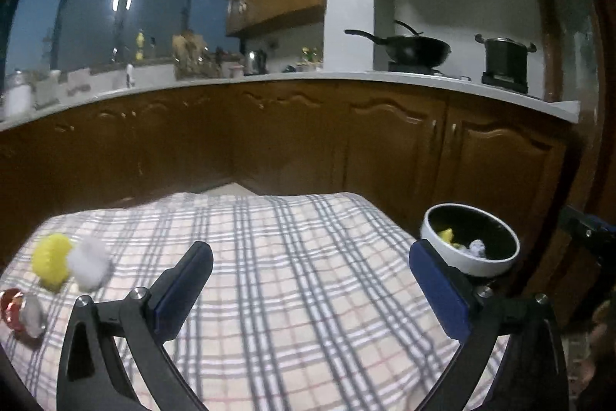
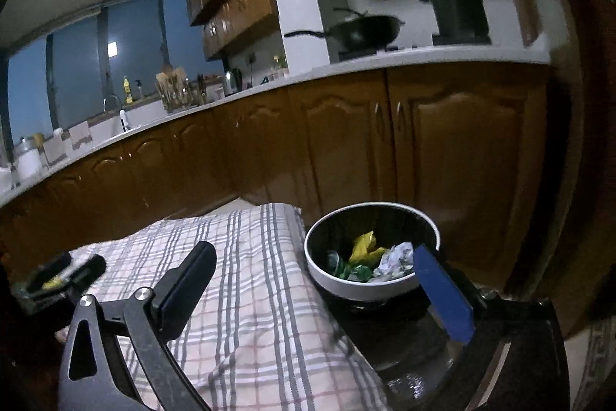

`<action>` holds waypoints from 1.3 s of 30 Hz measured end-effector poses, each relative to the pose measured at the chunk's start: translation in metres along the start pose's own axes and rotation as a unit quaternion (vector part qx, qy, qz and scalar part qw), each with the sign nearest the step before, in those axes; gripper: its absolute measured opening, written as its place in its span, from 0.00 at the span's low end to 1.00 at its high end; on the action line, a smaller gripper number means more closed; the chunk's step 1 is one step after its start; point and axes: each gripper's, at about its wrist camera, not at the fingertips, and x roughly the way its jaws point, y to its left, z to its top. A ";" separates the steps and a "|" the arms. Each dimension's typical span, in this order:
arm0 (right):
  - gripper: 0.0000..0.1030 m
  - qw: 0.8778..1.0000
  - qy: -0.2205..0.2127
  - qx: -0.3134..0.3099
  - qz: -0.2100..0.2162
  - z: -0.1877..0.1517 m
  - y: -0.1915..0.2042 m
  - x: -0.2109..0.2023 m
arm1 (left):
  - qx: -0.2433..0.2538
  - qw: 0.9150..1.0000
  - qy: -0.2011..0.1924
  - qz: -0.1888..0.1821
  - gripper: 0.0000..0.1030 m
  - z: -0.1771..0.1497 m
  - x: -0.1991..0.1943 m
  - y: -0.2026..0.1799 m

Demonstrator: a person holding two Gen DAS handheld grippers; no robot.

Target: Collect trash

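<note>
Left gripper (image 1: 310, 268) — fingers spread wide, nothing between them, held above the checked cloth (image 1: 292, 287) that covers the table. One finger (image 1: 181, 291) shows a dark pad, the other (image 1: 441, 289) a blue pad.

Right gripper (image 2: 313, 274) — fingers likewise spread wide and empty; the blue-padded finger (image 2: 442, 291) stands in front of the near rim of the bin, the dark one (image 2: 184, 291) over the cloth.

Bin (image 2: 369, 280) — round, white outside, black inside, standing off the right edge of the table on a dark surface. Contents: a yellow crumpled piece (image 2: 365, 245), green wrappers (image 2: 354, 270), a white crumpled paper (image 2: 396, 259). In the left wrist view the same bin (image 1: 469, 257) sits at the far right with yellow and white scraps inside.

Trash remaining on the table, left side, left wrist view:
- yellow ball of paper (image 1: 52, 260), blurred;
- white ball of paper (image 1: 90, 262), touching the yellow one on its right;
- red and silver can (image 1: 21, 312), lying on its side near the cloth's left edge, nearer the camera than the two balls.

All three lie well apart from the bin.

Background — brown cabinets (image 1: 385, 141) under a white counter (image 1: 346, 78); on it a black wok (image 1: 415, 49) and a dark pot (image 1: 504, 58) on burners. Window (image 1: 96, 26) to the left, dark blue.
</note>
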 end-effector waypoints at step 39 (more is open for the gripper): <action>1.00 0.999 -0.025 -0.039 0.025 -0.049 0.036 -0.012 | 0.037 0.999 -0.009 0.035 0.99 -0.043 -0.001 0.021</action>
